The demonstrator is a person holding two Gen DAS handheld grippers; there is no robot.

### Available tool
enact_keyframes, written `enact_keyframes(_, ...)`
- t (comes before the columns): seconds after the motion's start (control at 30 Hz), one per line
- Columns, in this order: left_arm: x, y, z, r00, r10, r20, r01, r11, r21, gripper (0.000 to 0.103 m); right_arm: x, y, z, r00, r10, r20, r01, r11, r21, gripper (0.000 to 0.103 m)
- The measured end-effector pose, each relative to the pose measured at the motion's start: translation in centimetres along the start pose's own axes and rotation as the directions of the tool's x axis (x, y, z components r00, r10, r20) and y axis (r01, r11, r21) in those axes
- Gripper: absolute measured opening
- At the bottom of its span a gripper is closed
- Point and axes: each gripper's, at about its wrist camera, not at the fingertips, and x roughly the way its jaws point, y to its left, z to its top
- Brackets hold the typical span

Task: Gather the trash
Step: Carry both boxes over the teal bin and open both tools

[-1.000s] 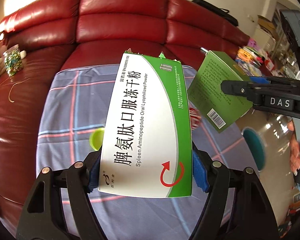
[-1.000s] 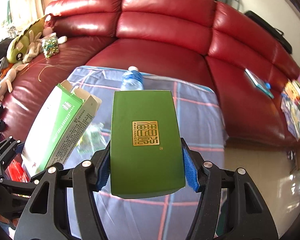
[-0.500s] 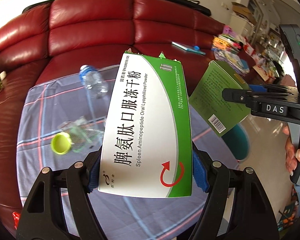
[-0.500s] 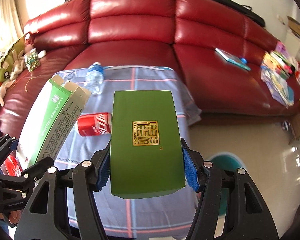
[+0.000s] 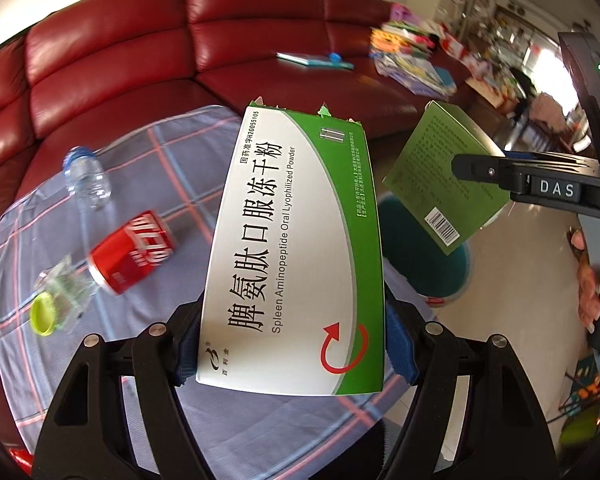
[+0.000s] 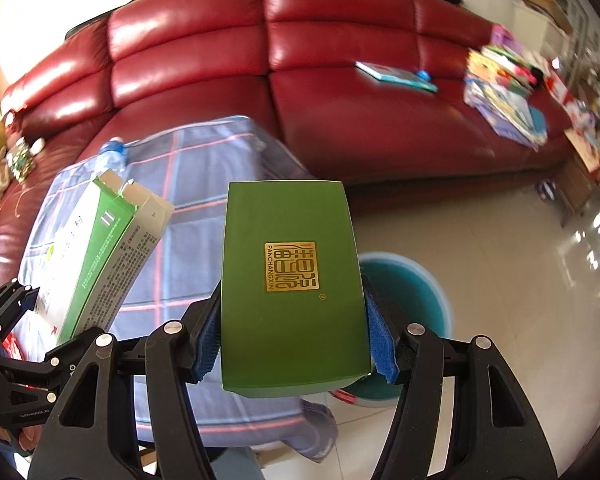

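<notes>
My left gripper (image 5: 292,348) is shut on a white and green medicine box (image 5: 296,248), held above the table's right edge; the box also shows in the right wrist view (image 6: 100,256). My right gripper (image 6: 292,344) is shut on a dark green box with a gold seal (image 6: 292,280), which also shows in the left wrist view (image 5: 440,184). It hangs above the floor near a teal bin (image 6: 412,292), seen in the left wrist view too (image 5: 432,264). A red cola can (image 5: 132,252), a clear bottle (image 5: 86,178) and a crushed bottle with a yellow-green cap (image 5: 56,300) lie on the table.
The table carries a blue plaid cloth (image 5: 180,176). A red leather sofa (image 6: 340,60) wraps behind it, with a book (image 6: 396,76) and a pile of papers (image 6: 508,92) on its seat. Tiled floor (image 6: 520,260) lies to the right.
Both grippers have swung right with their boxes still held. The cola can and the teal bin have come further into view, and the bin now lies just behind the dark green box.
</notes>
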Motion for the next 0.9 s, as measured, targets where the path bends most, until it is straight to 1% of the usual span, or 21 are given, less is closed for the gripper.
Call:
enact_keyframes(0.23,3.5,-4.4,1.1,0.998,-0.007,-0.061,0.012,0.997,0.073,0.07,1.7,-6.1,-1.7,1.0,-0.007,-0.015,0.008,0.995,0.097,0.062)
enact_keyframes(0.43,6.5,-7.5,1.5,0.993,-0.02,-0.114,0.034,0.992,0.119,0.07,2.8,-9.9,-3.2,0.999,-0.013,-0.031,0.018,0.989,0.148,0.062)
enact_keyframes(0.7,10.1,-11.0,2.3,0.986,-0.034,-0.166,0.061,0.985,0.16,0.07,4.1,-13.9,-4.5,0.998,-0.022,-0.063,0.034,0.979,0.199,0.062)
enact_keyframes(0.9,12.5,-13.1,2.8,0.979,-0.039,-0.2,0.08,0.977,0.196,0.07,4.6,-15.7,-4.9,0.997,-0.029,-0.074,0.045,0.974,0.222,0.062)
